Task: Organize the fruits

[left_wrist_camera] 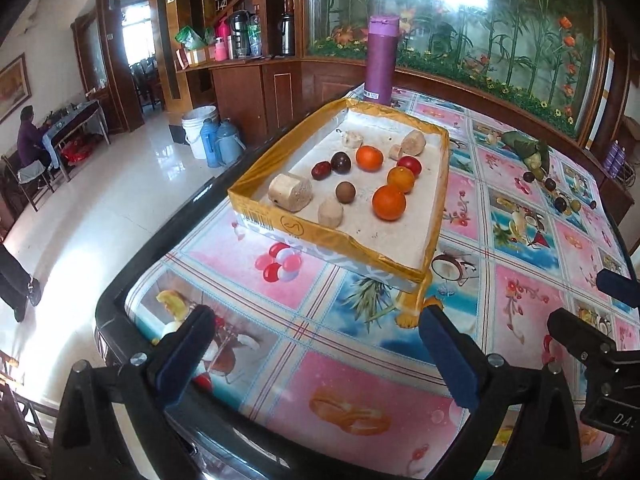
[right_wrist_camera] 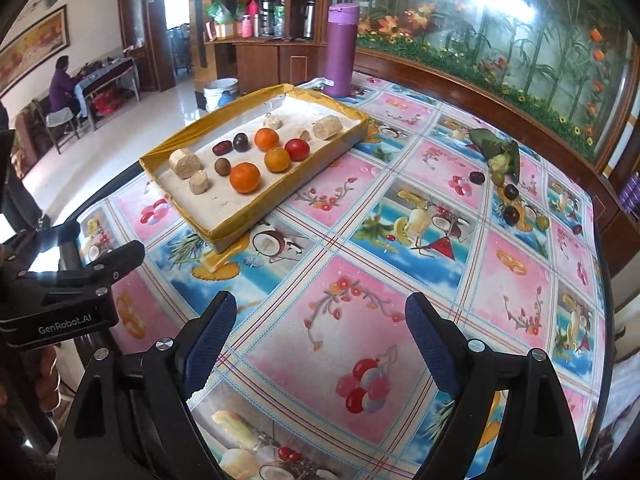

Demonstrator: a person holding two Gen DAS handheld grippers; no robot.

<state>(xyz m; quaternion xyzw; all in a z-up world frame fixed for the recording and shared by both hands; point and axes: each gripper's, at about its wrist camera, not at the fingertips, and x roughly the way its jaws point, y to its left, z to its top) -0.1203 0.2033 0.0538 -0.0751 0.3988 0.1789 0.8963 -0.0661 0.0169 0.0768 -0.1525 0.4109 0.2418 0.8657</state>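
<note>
Both my left gripper (left_wrist_camera: 316, 344) and right gripper (right_wrist_camera: 320, 332) hover spread and empty over the table's (right_wrist_camera: 360, 280) near edge, fruits gathered in the tray (right_wrist_camera: 256, 210) at its left, what look like plums (right_wrist_camera: 511, 191) loose toward its far right corner.

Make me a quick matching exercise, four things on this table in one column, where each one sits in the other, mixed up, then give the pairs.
1. purple bottle
2. biggest orange
3. leaf-wrapped bundle
4. right gripper

A. on the cloth near the loose dark fruits
B. in the tray
C. open, empty, over the tablecloth
D. upright beyond the tray

Pairs: 1-D, 2-B, 3-A, 4-C
</note>
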